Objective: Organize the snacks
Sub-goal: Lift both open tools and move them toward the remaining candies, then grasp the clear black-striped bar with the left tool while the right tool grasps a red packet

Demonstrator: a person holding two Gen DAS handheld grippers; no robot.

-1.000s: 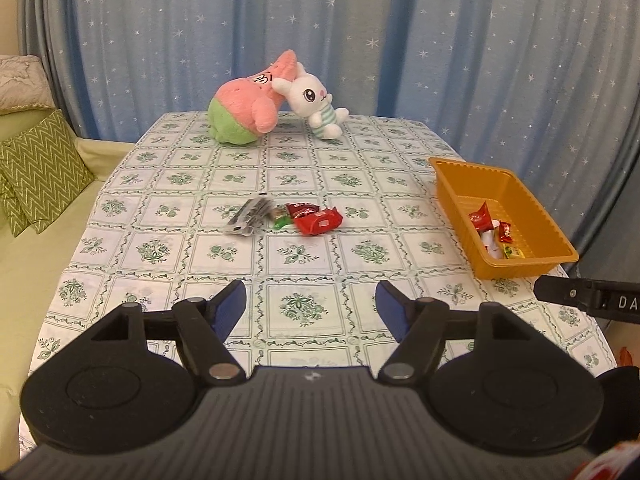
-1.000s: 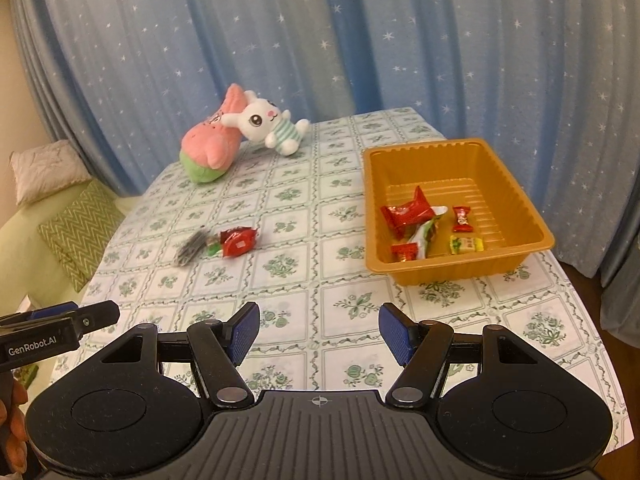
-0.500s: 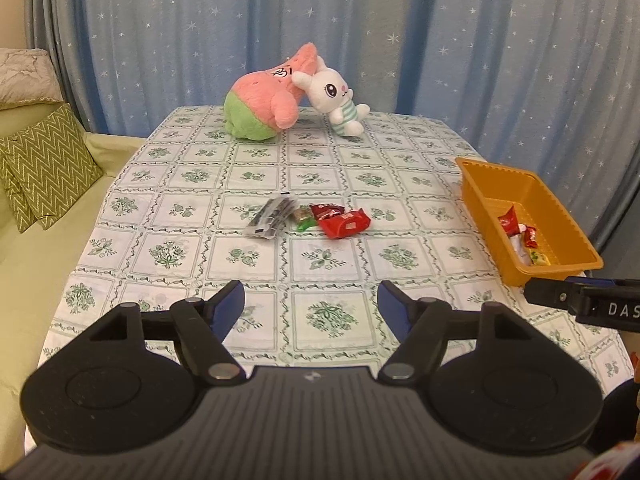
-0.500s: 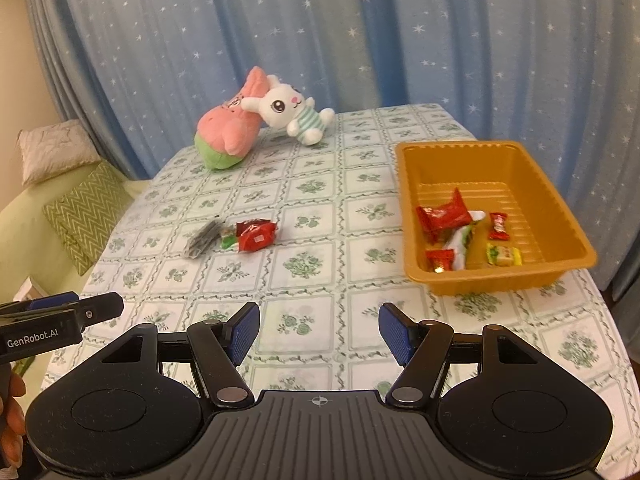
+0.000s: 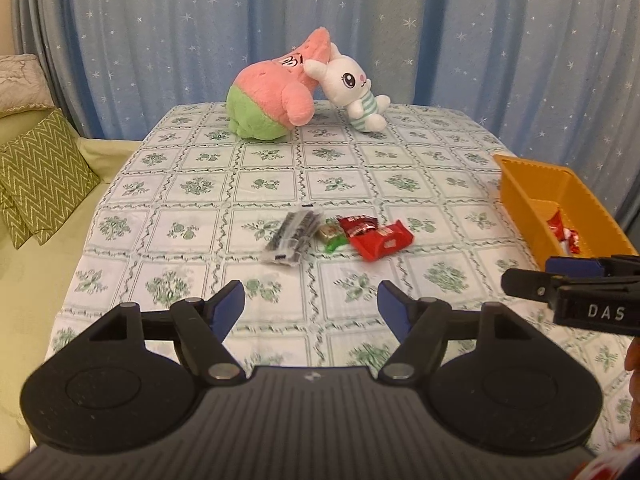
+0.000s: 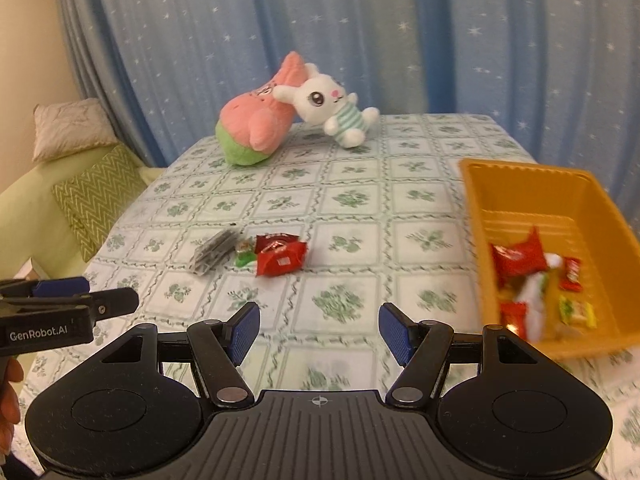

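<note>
Four loose snacks sit in a tight cluster mid-bench, dead ahead of the left gripper (image 5: pixel 311 302) & well short of its jaws: grey-black packet (image 5: pixel 293 237) on the left, small green candy (image 5: pixel 331 236) touching beside it, dark-red wrapper (image 5: pixel 357 225) behind, big red wrapper (image 5: pixel 382 241) on the right end. Cluster runs roughly left-right across the bench; the grey packet's long axis points away from the camera, tilted slightly right.

Left gripper's jaws stand wide, nothing between them. Right gripper (image 6: pixel 318 328): same, wide & empty. From the right wrist view the cluster lies ahead and left of centre, the orange tray (image 6: pixel 476 200) ahead-right with several snacks already in it.

Judgement: left gripper is lined up better w/ the cluster; right sits nearer the tray. Big red wrapper is the end nearest the tray, so either could take it. Approach is forward & down; the jaws' gap looks wide enough to span one wrapper crosswise.

Plush toys (image 5: pixel 276 96) at the far edge, out of the way.
</note>
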